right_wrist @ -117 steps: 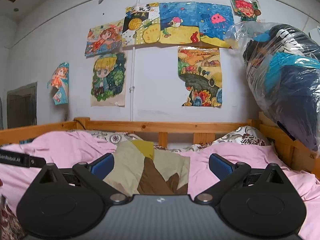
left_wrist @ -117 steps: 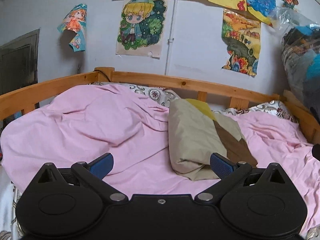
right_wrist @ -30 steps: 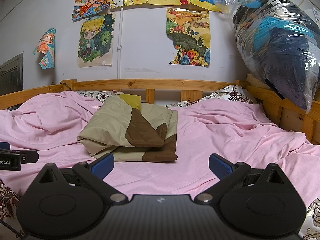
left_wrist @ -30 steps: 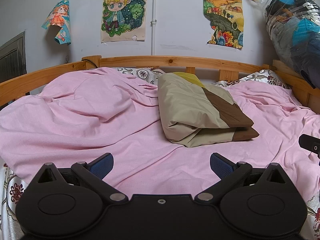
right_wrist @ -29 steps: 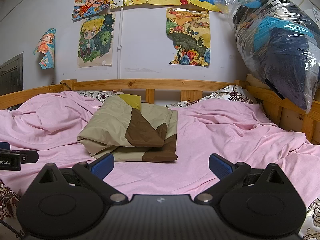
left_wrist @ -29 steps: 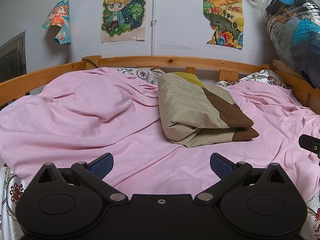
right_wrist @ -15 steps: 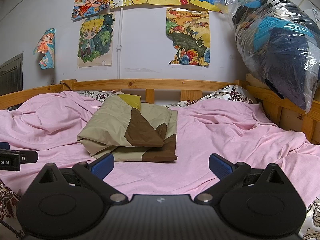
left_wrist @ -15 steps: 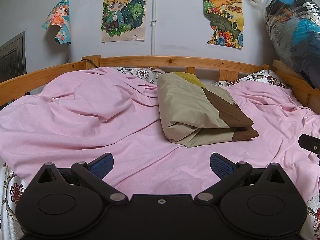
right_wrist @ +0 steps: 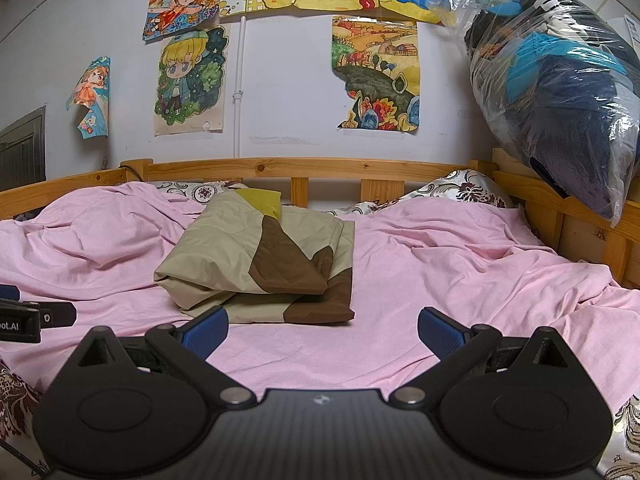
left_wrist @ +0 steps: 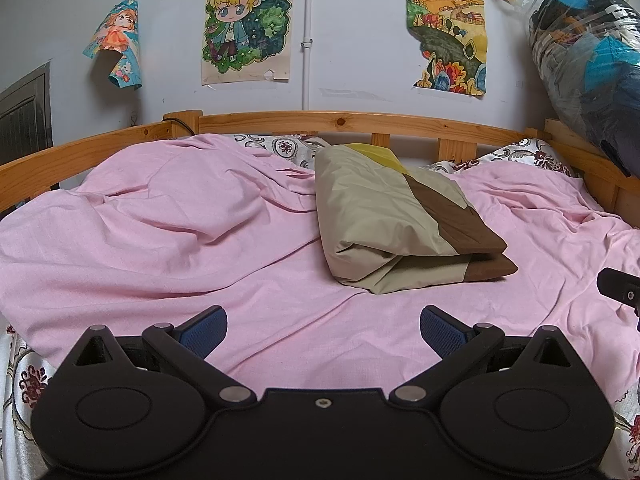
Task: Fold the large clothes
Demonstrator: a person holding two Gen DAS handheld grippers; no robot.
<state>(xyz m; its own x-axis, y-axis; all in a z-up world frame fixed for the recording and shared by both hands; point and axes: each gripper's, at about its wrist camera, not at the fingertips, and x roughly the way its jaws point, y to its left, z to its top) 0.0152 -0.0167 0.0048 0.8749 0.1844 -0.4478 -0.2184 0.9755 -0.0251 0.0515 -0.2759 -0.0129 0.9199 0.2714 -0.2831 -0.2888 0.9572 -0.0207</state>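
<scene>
Folded into a thick, soft rectangular bundle: the cloth [left_wrist: 384, 216], matte khaki with a dark brown angular patch and a yellow corner at the far end. Lying mid-bed on the rumpled pink sheet [left_wrist: 160, 240], long axis running from the near edge toward the wooden headboard rail [left_wrist: 340, 122], open layered edges facing the near side. Held apart from it, near the bed's front edge: left tool [left_wrist: 322, 326] and right tool [right_wrist: 322, 326], blue-padded, both spread wide, gripping nothing.

Beige, brown & yellow folded cloth [right_wrist: 256, 264] on plain pink sheet [right_wrist: 440, 280]; floral-patterned white pillow [right_wrist: 468, 192].
</scene>
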